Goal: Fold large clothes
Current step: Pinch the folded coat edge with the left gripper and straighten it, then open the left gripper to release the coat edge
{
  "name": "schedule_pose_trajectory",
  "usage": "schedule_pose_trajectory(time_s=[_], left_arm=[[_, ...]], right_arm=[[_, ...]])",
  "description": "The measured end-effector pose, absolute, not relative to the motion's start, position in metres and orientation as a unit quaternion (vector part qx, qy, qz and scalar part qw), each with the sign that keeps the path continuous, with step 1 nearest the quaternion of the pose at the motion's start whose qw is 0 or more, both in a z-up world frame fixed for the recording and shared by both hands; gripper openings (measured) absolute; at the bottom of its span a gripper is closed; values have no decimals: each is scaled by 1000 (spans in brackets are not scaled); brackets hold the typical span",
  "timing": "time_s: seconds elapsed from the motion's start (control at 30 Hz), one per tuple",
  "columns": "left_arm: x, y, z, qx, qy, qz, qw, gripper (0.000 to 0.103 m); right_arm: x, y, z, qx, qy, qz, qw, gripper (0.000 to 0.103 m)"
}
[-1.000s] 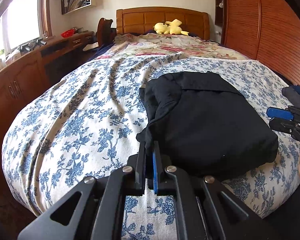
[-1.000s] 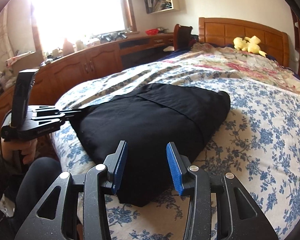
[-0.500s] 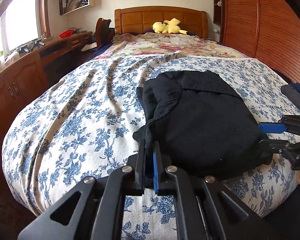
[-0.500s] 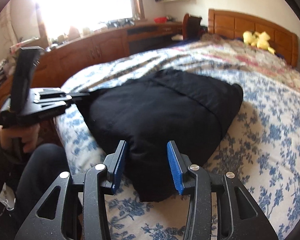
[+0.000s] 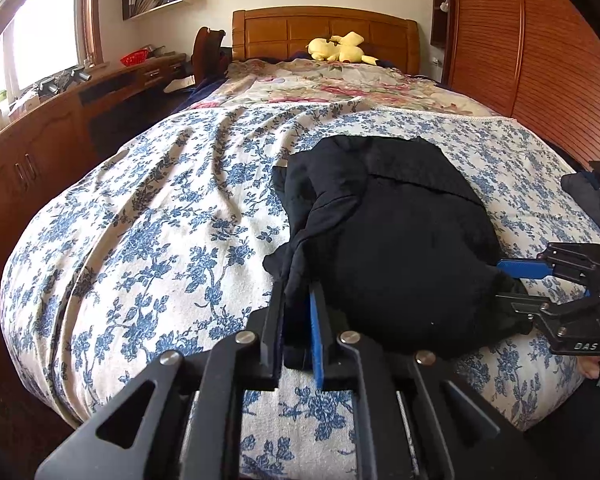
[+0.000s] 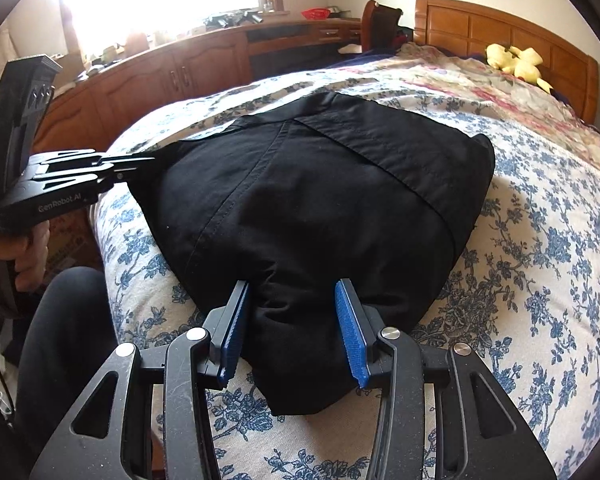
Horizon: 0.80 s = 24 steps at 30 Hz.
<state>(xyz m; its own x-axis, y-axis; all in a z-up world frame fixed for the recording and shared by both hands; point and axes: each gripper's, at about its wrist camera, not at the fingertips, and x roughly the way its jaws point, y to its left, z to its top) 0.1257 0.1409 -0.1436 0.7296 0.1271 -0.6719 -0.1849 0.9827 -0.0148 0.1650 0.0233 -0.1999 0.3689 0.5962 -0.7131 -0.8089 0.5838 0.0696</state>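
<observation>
Left wrist view: a folded black garment [image 5: 396, 248] lies on a bed covered by a blue-flowered sheet [image 5: 148, 240], wooden headboard and a yellow plush toy [image 5: 340, 50] beyond. The left gripper [image 5: 296, 320] has just been opening slightly, dark cloth between its fingers, seemingly still pinched.

Right wrist view: the right gripper [image 6: 292, 328] stands part-open astride the garment's near corner, pads not pressing. Wooden cabinets [image 6: 172, 76] line the bright window.

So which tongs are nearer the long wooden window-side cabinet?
Left. Left tongs, jaws just easing open, pinch the black folded garment's corner nearest the cabinet; right tongs straddle its other corner.
</observation>
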Motion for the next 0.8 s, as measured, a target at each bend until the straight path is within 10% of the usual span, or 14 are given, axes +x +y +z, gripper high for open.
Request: schedule_pose_trajectory(time_s=[0.43, 0.8], left_arm=[[87, 139, -145, -28, 355, 65, 932, 51], [90, 139, -160, -36, 366, 61, 928, 53]], right_arm=[[161, 25, -199, -153, 352, 427, 819, 42], [159, 24, -191, -157, 337, 429, 823, 45]])
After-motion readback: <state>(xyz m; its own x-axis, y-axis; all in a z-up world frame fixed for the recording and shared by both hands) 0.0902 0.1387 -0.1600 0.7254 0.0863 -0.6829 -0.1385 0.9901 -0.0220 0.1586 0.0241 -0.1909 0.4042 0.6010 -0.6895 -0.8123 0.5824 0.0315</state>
